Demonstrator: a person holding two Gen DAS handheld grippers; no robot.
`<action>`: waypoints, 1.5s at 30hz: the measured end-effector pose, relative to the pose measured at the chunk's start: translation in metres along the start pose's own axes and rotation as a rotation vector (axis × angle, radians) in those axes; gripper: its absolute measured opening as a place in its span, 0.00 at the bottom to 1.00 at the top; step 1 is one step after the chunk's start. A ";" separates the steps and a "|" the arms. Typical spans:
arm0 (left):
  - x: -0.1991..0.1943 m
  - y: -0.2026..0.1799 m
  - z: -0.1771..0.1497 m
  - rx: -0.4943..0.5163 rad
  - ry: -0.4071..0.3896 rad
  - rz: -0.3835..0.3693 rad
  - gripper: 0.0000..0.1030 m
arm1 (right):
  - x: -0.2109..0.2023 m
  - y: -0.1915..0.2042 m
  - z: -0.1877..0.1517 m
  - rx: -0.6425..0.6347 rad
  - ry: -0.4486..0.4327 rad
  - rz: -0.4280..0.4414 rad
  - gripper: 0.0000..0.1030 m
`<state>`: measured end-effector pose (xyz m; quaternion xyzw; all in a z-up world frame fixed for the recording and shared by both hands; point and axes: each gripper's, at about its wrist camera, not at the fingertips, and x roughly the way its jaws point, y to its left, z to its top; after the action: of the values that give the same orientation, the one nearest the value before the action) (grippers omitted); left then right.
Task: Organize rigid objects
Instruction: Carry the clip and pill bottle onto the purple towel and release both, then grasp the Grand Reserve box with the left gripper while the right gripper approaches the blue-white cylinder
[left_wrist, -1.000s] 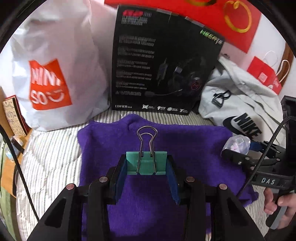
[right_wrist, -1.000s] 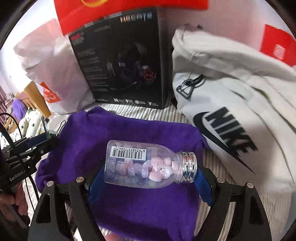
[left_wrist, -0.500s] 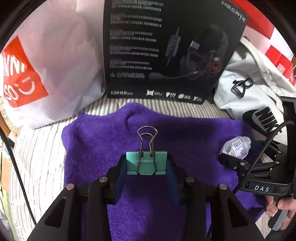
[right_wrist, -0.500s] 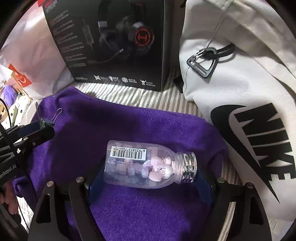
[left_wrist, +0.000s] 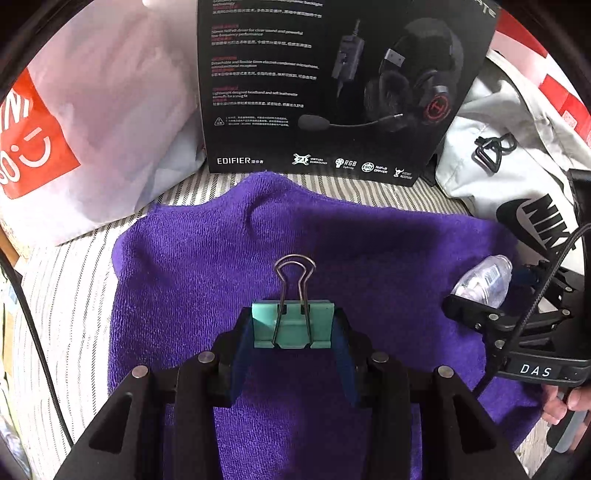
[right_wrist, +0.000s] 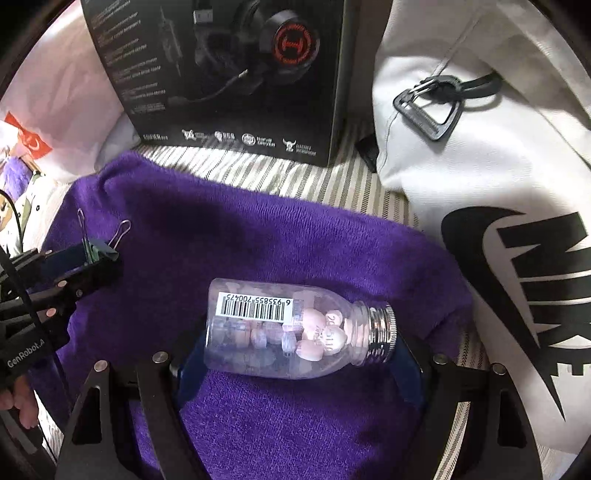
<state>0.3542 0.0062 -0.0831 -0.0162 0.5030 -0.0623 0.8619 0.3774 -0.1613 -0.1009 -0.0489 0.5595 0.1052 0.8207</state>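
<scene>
Fuzzy purple terry towel (left_wrist: 207, 258); clear glossy plastic bottle (right_wrist: 266, 332) with shiny ribbed metal cap (right_wrist: 382, 334); matt teal binder clip (left_wrist: 293, 325) with wire handles.

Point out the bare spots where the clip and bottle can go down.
The purple towel is bare between binder clip and headset box, also left of the clip. The right side is crowded: bottle, right gripper, white bag.

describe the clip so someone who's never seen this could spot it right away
Start at the purple terry towel spread in front of the upright black headset box. Over its middle, the left gripper holds a teal metal binder clip. Its silver wire handles and flat folded shape set it apart from the clear round pill bottle nearby.
</scene>
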 end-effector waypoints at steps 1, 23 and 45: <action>0.000 -0.001 0.000 0.000 0.000 0.001 0.39 | 0.000 0.000 -0.001 0.000 -0.002 0.003 0.80; -0.058 0.001 -0.057 -0.052 -0.003 -0.001 0.76 | -0.045 0.005 -0.052 0.026 -0.011 -0.020 0.83; -0.116 -0.018 -0.180 0.040 -0.065 0.011 0.76 | -0.172 0.009 -0.195 0.200 -0.190 -0.010 0.83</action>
<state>0.1395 0.0089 -0.0695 0.0017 0.4736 -0.0667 0.8782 0.1377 -0.2111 -0.0124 0.0406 0.4867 0.0490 0.8712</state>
